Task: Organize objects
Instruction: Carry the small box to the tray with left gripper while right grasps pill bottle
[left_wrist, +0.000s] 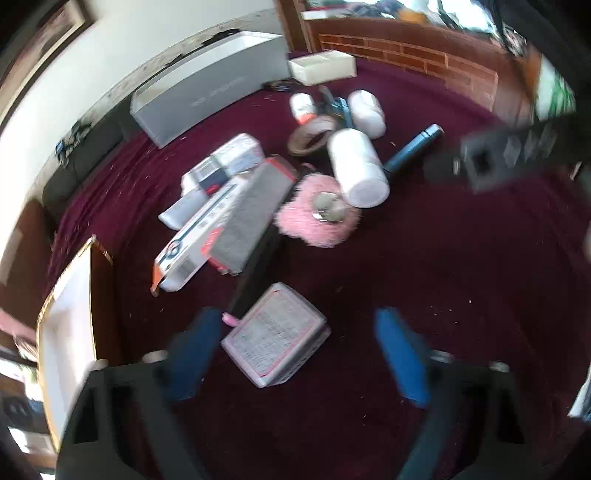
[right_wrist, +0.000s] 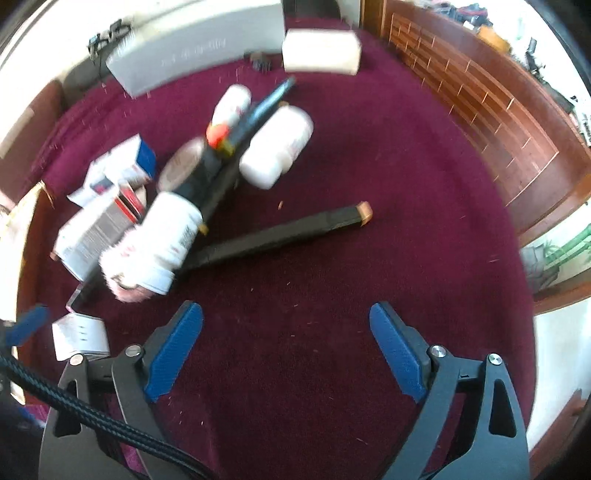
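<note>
A heap of objects lies on a maroon carpet (left_wrist: 424, 277). My left gripper (left_wrist: 295, 354) is open and empty, hovering over a small clear-wrapped box (left_wrist: 275, 334). Beyond lie a long orange-and-white carton (left_wrist: 199, 240), a grey-faced box (left_wrist: 255, 214), a pink fluffy item (left_wrist: 317, 218), white bottles (left_wrist: 358, 166) and a dark blue tube (left_wrist: 413, 147). My right gripper (right_wrist: 286, 339) is open and empty above bare carpet (right_wrist: 332, 277). Ahead of it lie a long black bar with a tan end (right_wrist: 280, 236), a white bottle (right_wrist: 162, 243), another white bottle (right_wrist: 277, 144) and boxes (right_wrist: 122, 166).
A long white box (left_wrist: 210, 85) lies by the wall, with a cream box (left_wrist: 321, 66) near a brick hearth (left_wrist: 424, 55). A framed white panel (left_wrist: 70, 328) leans at the left. The other gripper (left_wrist: 487, 162) shows blurred at the right of the left wrist view.
</note>
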